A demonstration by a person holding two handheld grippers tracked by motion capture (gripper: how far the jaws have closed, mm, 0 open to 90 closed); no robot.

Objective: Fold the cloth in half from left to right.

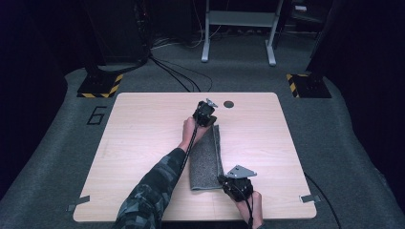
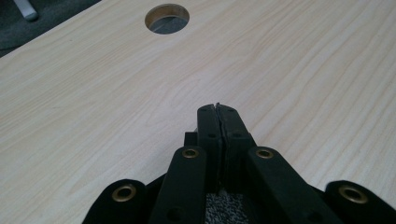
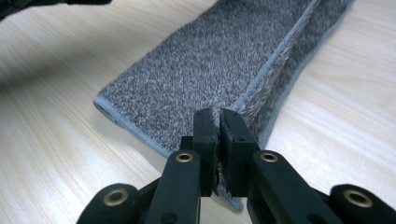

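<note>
A grey folded towel (image 1: 205,160) lies lengthwise in the middle of the wooden table (image 1: 143,133). My left gripper (image 1: 211,120) is at the towel's far end. In the left gripper view its jaws (image 2: 218,109) are pressed together, with a strip of grey fabric (image 2: 224,210) caught low between them. My right gripper (image 1: 223,180) is at the near right corner. In the right gripper view its jaws (image 3: 218,116) are shut on the towel's (image 3: 210,74) hemmed edge, where the layers meet.
A round cable hole (image 1: 229,104) sits in the table just beyond the left gripper; it is the round hole (image 2: 166,18) in the left gripper view. Bare wood lies on both sides of the towel. Stand feet (image 1: 98,86) and cables rest on the floor behind.
</note>
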